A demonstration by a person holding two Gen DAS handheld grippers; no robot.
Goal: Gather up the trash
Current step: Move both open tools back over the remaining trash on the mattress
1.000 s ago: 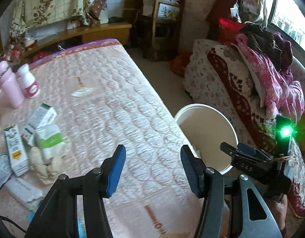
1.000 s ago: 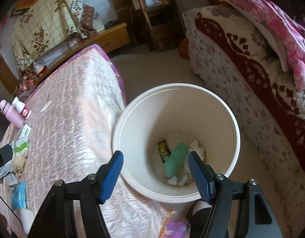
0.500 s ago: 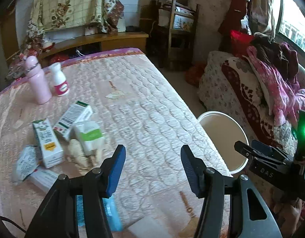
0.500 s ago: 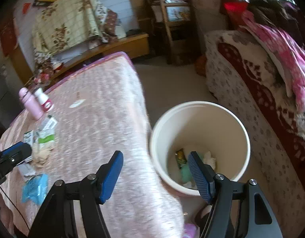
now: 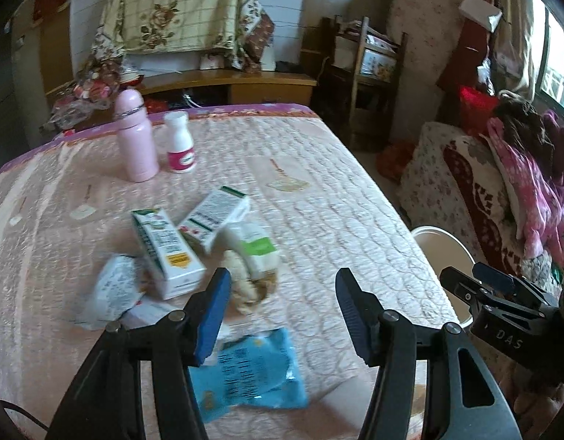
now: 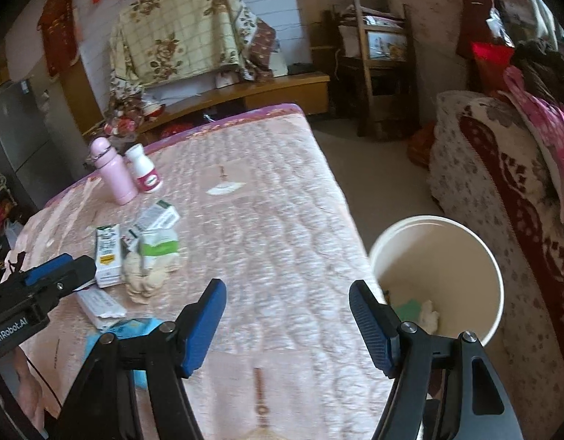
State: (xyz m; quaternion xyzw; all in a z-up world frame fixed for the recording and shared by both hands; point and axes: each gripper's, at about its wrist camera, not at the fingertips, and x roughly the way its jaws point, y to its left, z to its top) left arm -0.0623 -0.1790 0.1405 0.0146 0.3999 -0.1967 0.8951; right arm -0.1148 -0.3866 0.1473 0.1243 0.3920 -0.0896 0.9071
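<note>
Both tools have swung away from the white bin (image 6: 437, 275) toward the litter on the pink quilted bed (image 5: 318, 220). Left tool (image 5: 282, 308) hangs part open and empty above a blue wrapper (image 5: 252, 374), near two cartons (image 5: 168, 253) and crumpled tissue (image 5: 245, 278). Right tool (image 6: 283, 324), also part open and empty, hovers over bare quilt. Only its view looks into the bin, showing green and white scraps (image 6: 421, 310); the left view shows just the rim.
</note>
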